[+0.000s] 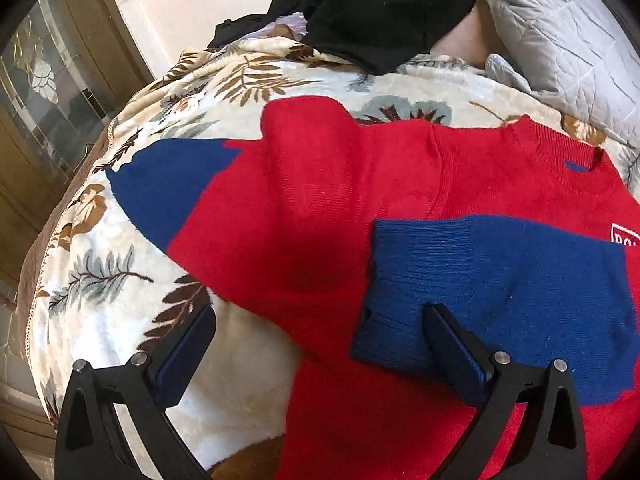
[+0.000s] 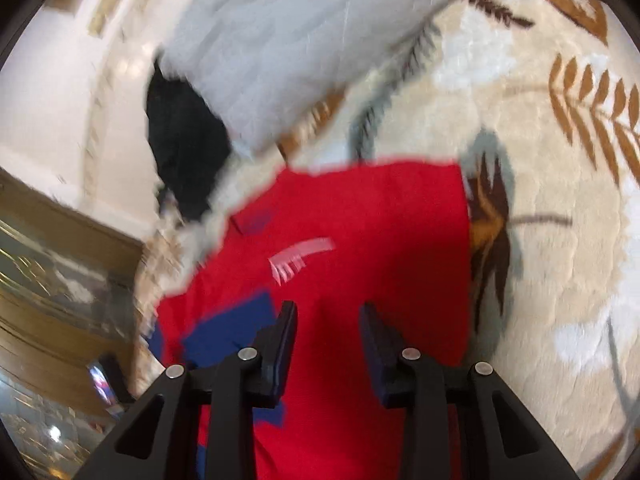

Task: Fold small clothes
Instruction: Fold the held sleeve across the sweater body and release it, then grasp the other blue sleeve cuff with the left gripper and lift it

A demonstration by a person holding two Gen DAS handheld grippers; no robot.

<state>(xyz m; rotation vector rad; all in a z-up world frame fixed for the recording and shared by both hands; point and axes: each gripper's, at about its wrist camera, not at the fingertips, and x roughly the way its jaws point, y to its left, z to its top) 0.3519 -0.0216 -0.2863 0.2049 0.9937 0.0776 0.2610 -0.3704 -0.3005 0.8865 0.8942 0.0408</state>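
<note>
A red sweater (image 1: 320, 208) with blue sleeve ends lies flat on a leaf-patterned blanket (image 1: 120, 272). One blue cuff (image 1: 492, 280) is folded in over the chest; the other blue sleeve end (image 1: 168, 188) stretches out to the left. My left gripper (image 1: 320, 320) is wide open and empty, hovering over the sweater's lower left edge, its right finger over the folded cuff. In the blurred right wrist view, my right gripper (image 2: 328, 312) is open and empty above the red sweater (image 2: 360, 220), with the blue cuff (image 2: 232, 324) to its left.
A black garment (image 1: 372, 4) and a grey quilted pillow (image 1: 560, 20) lie at the head of the bed; both also show in the right wrist view, the garment (image 2: 180, 140) and the pillow (image 2: 280, 40). The bed edge (image 1: 40, 280) drops off at left beside wooden furniture (image 1: 32, 120).
</note>
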